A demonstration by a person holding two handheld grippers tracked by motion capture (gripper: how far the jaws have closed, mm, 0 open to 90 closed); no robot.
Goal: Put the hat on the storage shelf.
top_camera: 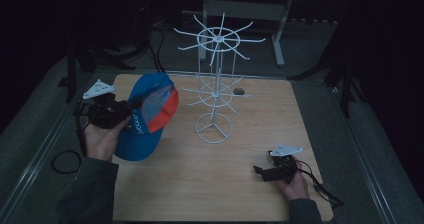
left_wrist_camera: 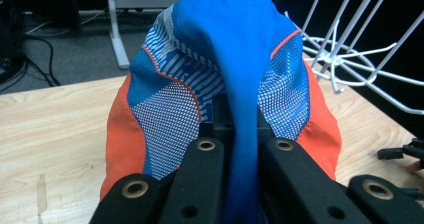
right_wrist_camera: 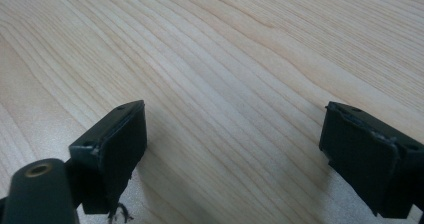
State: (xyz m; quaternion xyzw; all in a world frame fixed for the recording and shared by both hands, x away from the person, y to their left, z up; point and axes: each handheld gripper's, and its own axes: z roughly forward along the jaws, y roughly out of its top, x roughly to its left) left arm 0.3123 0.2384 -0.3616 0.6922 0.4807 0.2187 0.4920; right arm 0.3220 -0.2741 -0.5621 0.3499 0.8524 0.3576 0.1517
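Starting at the left side of the surface [top_camera: 200,184], the left hand-held gripper [top_camera: 131,105] is seen with a blue and orange cap [top_camera: 147,115] pinched between its jaws. In the left gripper view, a fold of the blue cloth is squeezed tight between the two black jaws, and the cap [left_wrist_camera: 225,84] is held up in front of them. The cap is lifted off the wood, with its long way running from near to far.

Just to the right of the cap, a white wire rack [top_camera: 215,79] is stood in the middle. Its thin arms are spread out like spokes. The rack is nearer to the left hand than to the right, so a short move to the right is likely all that is needed.

Farther right, the right hand-held gripper [top_camera: 261,171] is rested low by the near edge. Its jaws are spread wide, and nothing is held.
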